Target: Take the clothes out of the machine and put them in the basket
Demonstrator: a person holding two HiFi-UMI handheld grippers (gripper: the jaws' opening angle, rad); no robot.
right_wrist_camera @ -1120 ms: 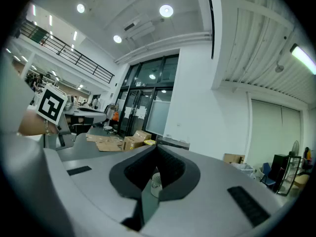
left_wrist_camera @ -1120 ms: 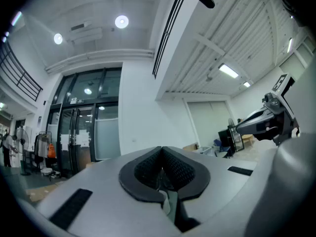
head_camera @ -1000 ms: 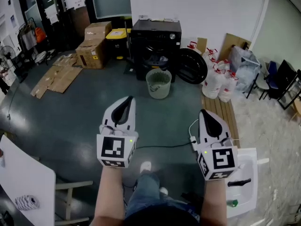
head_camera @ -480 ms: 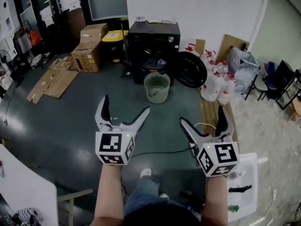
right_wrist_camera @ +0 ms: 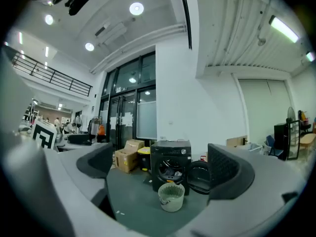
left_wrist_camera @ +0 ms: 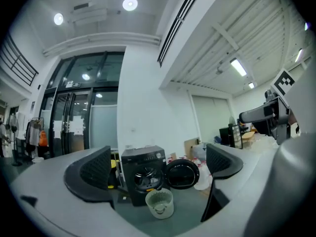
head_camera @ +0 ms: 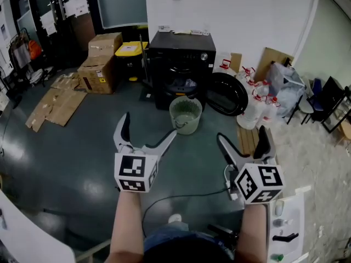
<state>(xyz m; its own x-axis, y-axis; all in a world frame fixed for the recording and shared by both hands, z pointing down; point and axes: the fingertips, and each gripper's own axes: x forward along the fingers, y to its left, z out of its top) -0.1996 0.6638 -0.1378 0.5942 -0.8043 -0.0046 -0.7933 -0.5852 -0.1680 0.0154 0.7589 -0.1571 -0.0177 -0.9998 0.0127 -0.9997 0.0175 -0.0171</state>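
Observation:
A black washing machine (head_camera: pixel 181 64) stands against the far wall, its round door (head_camera: pixel 226 93) swung open to the right. Clothes (head_camera: pixel 186 84) show dimly inside the drum. A pale green basket (head_camera: pixel 186 114) sits on the floor just before it. My left gripper (head_camera: pixel 149 126) and right gripper (head_camera: pixel 241 133) are held level, well short of the basket, jaws opening wide with nothing between them. The left gripper view frames the machine (left_wrist_camera: pixel 143 168) and basket (left_wrist_camera: pixel 159 203) between its jaws; the right gripper view shows the same machine (right_wrist_camera: pixel 171 166) and basket (right_wrist_camera: pixel 171 196).
Cardboard boxes (head_camera: pixel 100 64) and a yellow bin (head_camera: pixel 130 51) stand left of the machine, flattened cardboard (head_camera: pixel 52 100) on the floor. White jugs (head_camera: pixel 255 108) and a black chair (head_camera: pixel 332 100) crowd the right. A black cable (head_camera: pixel 181 196) crosses the floor near my feet.
Both grippers went from shut to wide open. I have moved forward, so the machine and basket appear closer and larger.

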